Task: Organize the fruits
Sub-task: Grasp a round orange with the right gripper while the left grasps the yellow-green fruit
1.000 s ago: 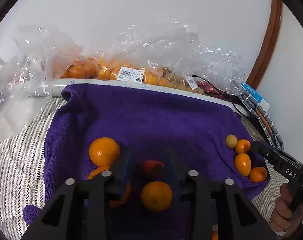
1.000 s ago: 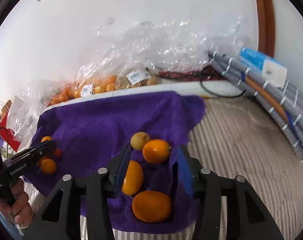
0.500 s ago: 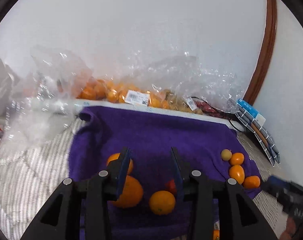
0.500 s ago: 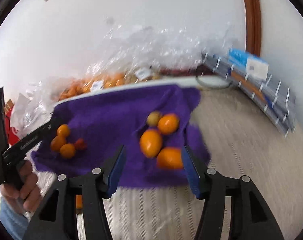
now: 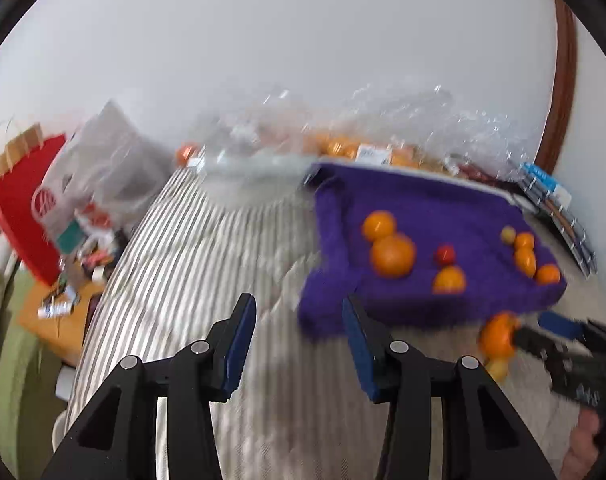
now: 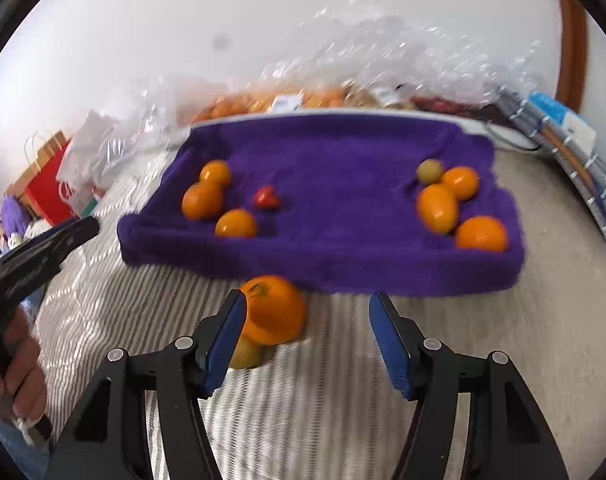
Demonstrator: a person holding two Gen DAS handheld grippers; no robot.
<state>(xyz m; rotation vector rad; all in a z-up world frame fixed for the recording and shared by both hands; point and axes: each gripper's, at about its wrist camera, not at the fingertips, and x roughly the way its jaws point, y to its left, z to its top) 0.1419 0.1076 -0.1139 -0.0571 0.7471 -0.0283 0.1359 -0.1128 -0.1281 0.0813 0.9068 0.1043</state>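
Now both of your tongs are empty. The left tongs (image 5: 299, 344) have just been opening and stand partly apart over the striped cover (image 5: 183, 280), nothing between the pads. The right tongs (image 6: 307, 340) have just been opening too, wider, with bare cover between them. The fruit sits sorted on the purple towel (image 6: 343, 148): a left group (image 6: 219, 200) of oranges with a small red fruit (image 6: 266, 197), well apart from a right group (image 6: 455, 204), likely to keep kinds separate. One large orange (image 6: 273, 308) lies off the towel just beside your right tongs' left pad, a yellowish fruit (image 6: 245, 354) touching it below; those two probably need placing next.
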